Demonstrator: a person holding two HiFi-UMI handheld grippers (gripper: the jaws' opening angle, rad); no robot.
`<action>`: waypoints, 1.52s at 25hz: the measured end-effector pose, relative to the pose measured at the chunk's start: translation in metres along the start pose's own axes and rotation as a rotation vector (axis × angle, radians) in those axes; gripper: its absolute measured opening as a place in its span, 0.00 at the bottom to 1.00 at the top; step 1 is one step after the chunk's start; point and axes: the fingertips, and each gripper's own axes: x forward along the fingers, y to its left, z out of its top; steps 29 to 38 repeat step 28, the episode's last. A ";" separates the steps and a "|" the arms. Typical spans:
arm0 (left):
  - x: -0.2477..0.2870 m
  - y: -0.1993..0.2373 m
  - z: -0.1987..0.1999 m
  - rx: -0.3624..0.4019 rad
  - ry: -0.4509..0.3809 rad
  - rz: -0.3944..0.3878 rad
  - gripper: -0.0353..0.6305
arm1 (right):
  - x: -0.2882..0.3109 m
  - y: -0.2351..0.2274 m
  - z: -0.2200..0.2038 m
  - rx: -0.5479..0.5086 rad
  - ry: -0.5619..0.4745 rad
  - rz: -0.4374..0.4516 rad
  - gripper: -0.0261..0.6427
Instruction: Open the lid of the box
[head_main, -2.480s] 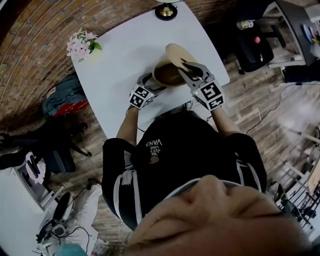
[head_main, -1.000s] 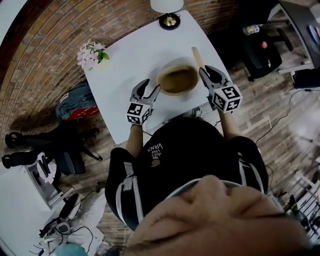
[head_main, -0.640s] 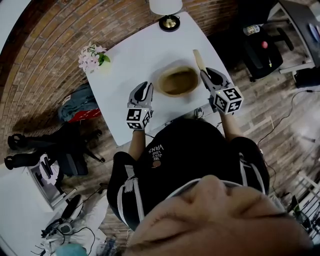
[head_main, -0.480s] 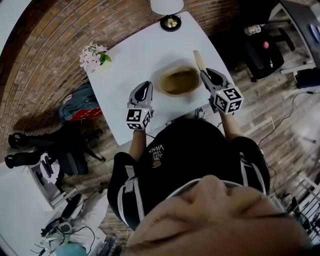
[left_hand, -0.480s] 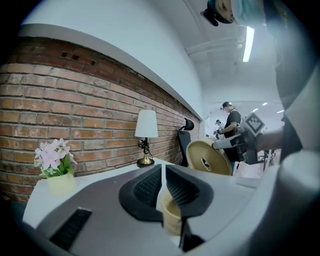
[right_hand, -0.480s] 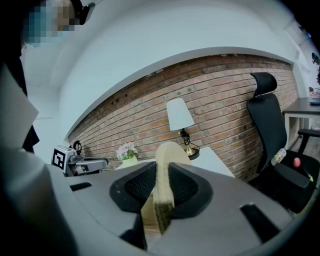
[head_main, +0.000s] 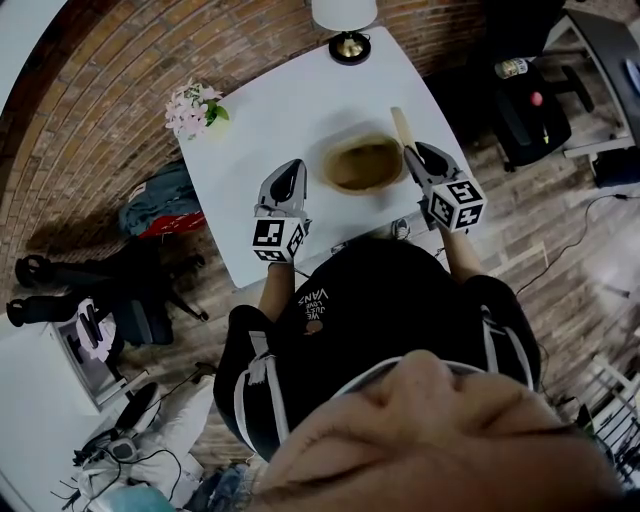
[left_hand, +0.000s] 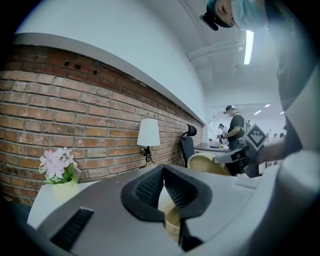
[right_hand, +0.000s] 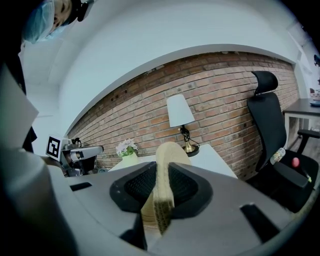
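A round woven box (head_main: 362, 165) stands open on the white table (head_main: 270, 110), its brown inside showing. Its flat woven lid (head_main: 402, 126) is held on edge just right of the box, with my right gripper (head_main: 416, 152) shut on it. In the right gripper view the lid (right_hand: 163, 175) stands edge-on between the pads. My left gripper (head_main: 289, 170) is shut on nothing, left of the box and apart from it. In the left gripper view its jaws (left_hand: 164, 186) meet, with the box (left_hand: 172, 222) showing just beyond them and the lid (left_hand: 209, 163) further right.
A vase of pink flowers (head_main: 196, 106) stands at the table's far left corner and a lamp (head_main: 346, 22) at its far edge. A black office chair (right_hand: 267, 107) stands right of the table. Bags (head_main: 155, 200) lie on the floor at left. People (left_hand: 233, 131) stand far off.
My left gripper has shut its jaws and drawn back left from the box rim. The right gripper keeps the lid on edge beside the box, hardly moved.
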 end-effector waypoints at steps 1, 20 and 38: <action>0.000 0.000 0.000 0.001 0.002 -0.001 0.07 | 0.000 0.000 -0.001 0.000 0.004 -0.002 0.15; 0.000 -0.001 -0.001 -0.002 -0.008 0.003 0.07 | 0.000 -0.005 -0.004 -0.013 0.021 -0.016 0.15; -0.002 -0.001 -0.006 -0.006 0.000 0.007 0.07 | 0.003 -0.002 -0.004 -0.015 0.024 -0.010 0.15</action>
